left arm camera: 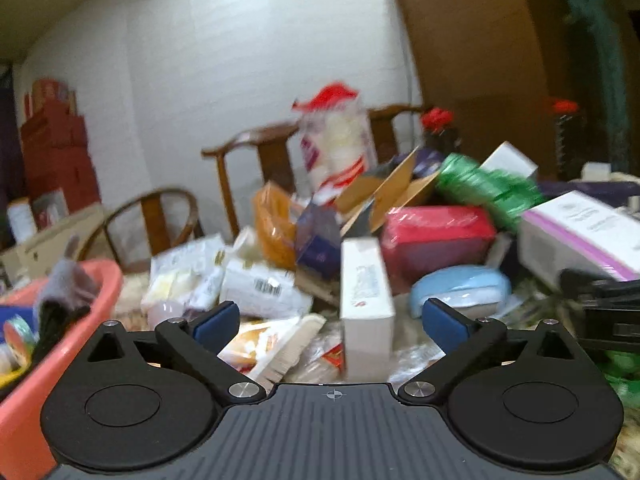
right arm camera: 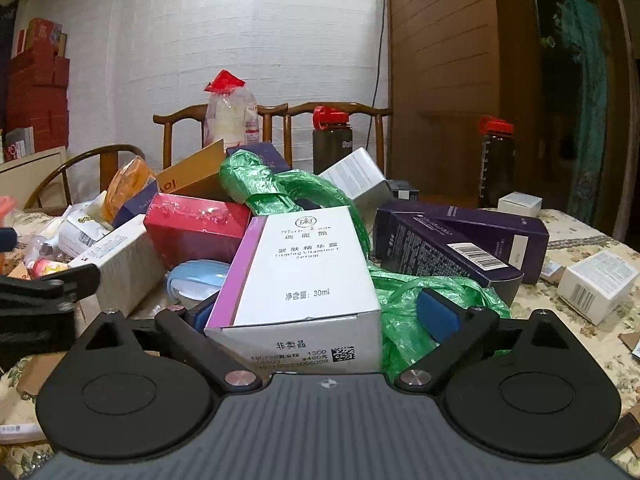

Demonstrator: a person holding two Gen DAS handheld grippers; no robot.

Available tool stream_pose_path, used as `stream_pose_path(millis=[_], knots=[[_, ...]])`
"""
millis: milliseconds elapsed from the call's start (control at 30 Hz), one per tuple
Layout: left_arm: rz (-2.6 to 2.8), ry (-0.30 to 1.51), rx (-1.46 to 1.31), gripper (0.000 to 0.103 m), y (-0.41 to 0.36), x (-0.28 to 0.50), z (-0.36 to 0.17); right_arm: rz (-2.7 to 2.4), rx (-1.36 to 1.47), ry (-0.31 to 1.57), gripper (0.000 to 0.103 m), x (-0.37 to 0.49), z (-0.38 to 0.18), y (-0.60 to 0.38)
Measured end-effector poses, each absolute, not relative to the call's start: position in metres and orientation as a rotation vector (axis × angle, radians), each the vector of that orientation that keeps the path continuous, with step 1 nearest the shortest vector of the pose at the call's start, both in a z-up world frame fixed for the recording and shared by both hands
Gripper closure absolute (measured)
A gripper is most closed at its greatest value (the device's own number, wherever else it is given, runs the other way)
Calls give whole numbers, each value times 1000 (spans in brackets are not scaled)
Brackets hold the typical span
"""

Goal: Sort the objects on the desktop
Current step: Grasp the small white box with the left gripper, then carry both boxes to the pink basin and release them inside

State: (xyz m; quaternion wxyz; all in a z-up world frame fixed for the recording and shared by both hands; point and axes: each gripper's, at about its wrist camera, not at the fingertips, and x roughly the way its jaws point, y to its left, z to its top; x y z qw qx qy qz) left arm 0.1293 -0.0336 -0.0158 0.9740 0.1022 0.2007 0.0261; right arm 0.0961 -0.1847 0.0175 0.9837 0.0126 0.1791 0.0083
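Observation:
My left gripper point(left arm camera: 330, 320) is open over a pile of clutter; a narrow white box point(left arm camera: 366, 300) stands upright between its blue pads without touching them. My right gripper point(right arm camera: 320, 314) is open around a white and purple serum box point(right arm camera: 304, 276), which lies between its fingers; the left pad is hidden behind the box, the right pad point(right arm camera: 438, 314) stands apart from it over a green plastic bag point(right arm camera: 416, 312). The same serum box shows at the right of the left wrist view point(left arm camera: 580, 232). A red box point(left arm camera: 436, 236) and a light blue case point(left arm camera: 460, 286) lie behind.
An orange-pink basin point(left arm camera: 60, 344) with small items sits at the left. Dark purple boxes point(right arm camera: 460, 244), small white boxes point(right arm camera: 596, 284), two red-capped bottles point(right arm camera: 496, 160), snack bags point(left arm camera: 256, 280), a cardboard box point(right arm camera: 196, 176) and wooden chairs point(right arm camera: 280, 120) crowd the cloth-covered table point(right arm camera: 580, 240).

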Motion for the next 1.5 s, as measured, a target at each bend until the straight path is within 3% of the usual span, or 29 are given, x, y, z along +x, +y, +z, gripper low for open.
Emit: stream_pose_path(millis=[233,300,333,433,1500], knots=[[39,495,137,1,-23,159,-30,27,57,378,6,101,16,-190],[30,488,134,6,-22,157,-33,34,73,389,14,103,16,-192],[21,486,129,20,-21,156,-34,38,78,388,25,103,16,-193],[-40,543,60,72,-15,159,-38,34,59,385,31,103,16,-191],[-32,274,20,73,29,54,52,141,6,217,32,36,79,-142]])
